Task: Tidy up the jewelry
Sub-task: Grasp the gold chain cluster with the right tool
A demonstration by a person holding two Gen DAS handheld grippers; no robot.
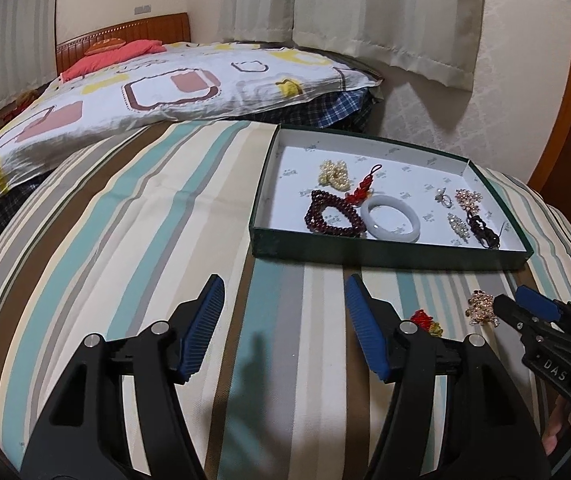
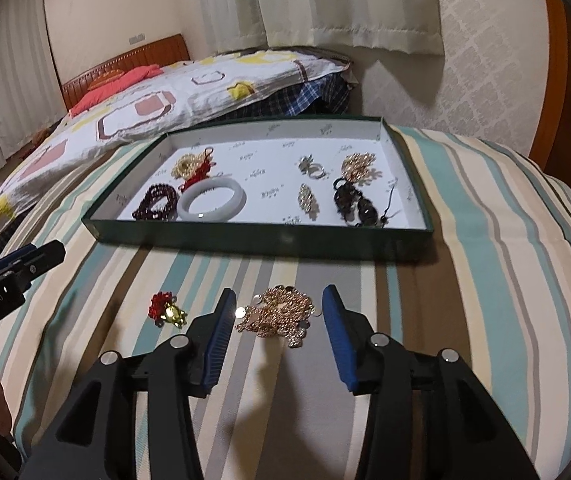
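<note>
Indoors, a striped cloth (image 2: 465, 208) covers a table beside a bed (image 1: 157, 92) with a patterned quilt.

Left to right: the left hand-held gripper (image 1: 285, 304) hangs above bare stripes near the table's front edge, its 2 blue-padded fingers (image 1: 205, 320) spread wide with nothing between them. To its right on the cloth lies a small red and gold trinket (image 2: 167, 312). Next comes a rose-gold chain cluster (image 2: 281, 316), lying on the cloth between the parted fingers of the right hand-held gripper (image 2: 279, 312), which is open around it; whether the pads touch it I cannot tell.

Farther back, toward the table's rear edge, sits a shallow dark green box (image 2: 245, 238) with a white printed lining. Inside it, left to right:
- a dark red bead bracelet (image 2: 157, 202)
- a pale pearl cluster (image 2: 183, 166) with a red knotted tassel (image 2: 201, 170) beside it
- a white jade-like bangle (image 2: 211, 200) touching the red beads
- a silver ring (image 2: 311, 168) near the middle
- a small sparkly brooch (image 2: 308, 198) in front of the ring
- a gold flower brooch (image 2: 359, 166)
- a dark stone bracelet with cord (image 2: 355, 200) near the box's right wall
</note>
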